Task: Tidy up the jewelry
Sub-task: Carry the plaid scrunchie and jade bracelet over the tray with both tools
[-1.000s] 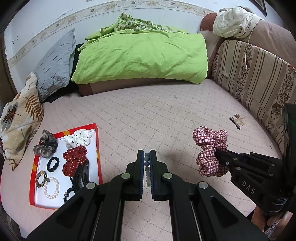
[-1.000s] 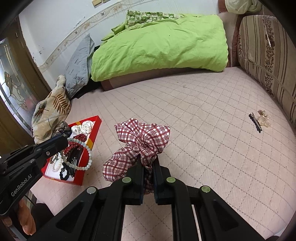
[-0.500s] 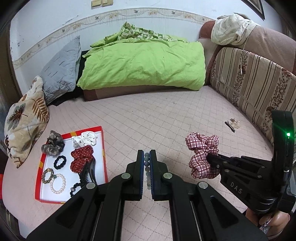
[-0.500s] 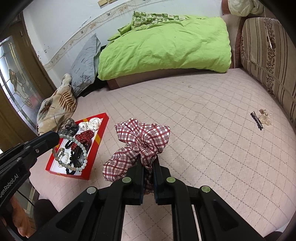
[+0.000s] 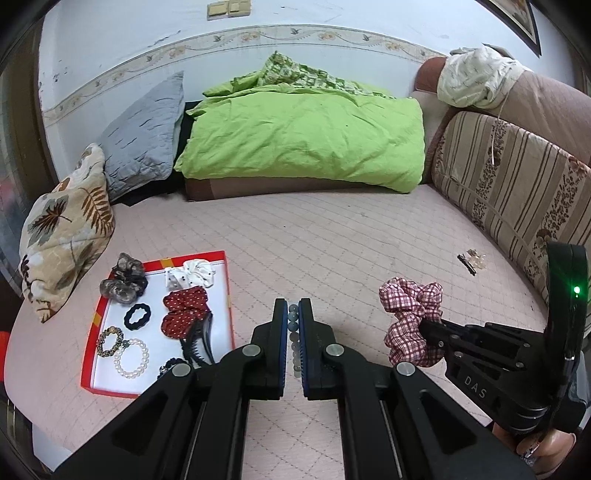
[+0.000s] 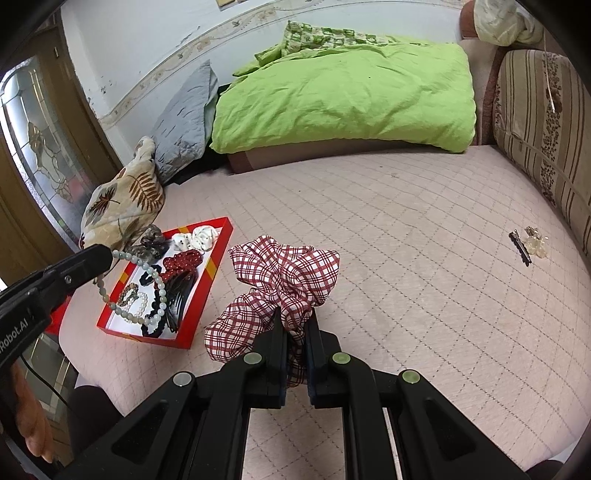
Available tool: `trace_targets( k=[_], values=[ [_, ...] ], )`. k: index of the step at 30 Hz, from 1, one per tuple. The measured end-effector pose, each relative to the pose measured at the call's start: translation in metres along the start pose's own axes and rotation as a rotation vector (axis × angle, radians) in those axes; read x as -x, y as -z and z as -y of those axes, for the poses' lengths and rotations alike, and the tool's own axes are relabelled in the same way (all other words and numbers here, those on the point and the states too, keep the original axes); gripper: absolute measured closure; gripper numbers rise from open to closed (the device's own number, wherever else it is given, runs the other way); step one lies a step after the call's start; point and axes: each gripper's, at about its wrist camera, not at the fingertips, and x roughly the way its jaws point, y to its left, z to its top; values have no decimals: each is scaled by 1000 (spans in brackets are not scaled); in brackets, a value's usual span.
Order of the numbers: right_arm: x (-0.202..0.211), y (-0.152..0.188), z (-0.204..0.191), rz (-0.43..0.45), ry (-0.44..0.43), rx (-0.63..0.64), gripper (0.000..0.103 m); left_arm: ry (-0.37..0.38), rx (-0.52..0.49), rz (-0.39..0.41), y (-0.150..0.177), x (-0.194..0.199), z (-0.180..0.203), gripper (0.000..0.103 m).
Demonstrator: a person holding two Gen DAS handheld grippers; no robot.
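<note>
Jaws clenched both sides: left gripper pinches beads, right gripper grips scrunchie; tray lower left.

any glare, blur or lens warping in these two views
Left wrist view: strong fisheye bowing of the wallpaper border, black corner vignette, sharp focus, only glare the right gripper's green LED. Right wrist view: same warping, door curves; soft even light, plaid scrunchie crisp.
</note>
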Motion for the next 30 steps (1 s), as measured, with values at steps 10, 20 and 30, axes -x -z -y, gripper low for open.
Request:
trace_targets(
  k=[10,20,30],
  values=[
    [1,1,-21,-5,-2,45,94,-17,44,16,0,8,-23,98],
    [-2,2,-41,-16,-5,87,94,-74,77,19,2,9,-47,98],
    [-9,-5,-67,-29,-8,159,94,-120,130,13,6,5,-81,98]
  ],
)
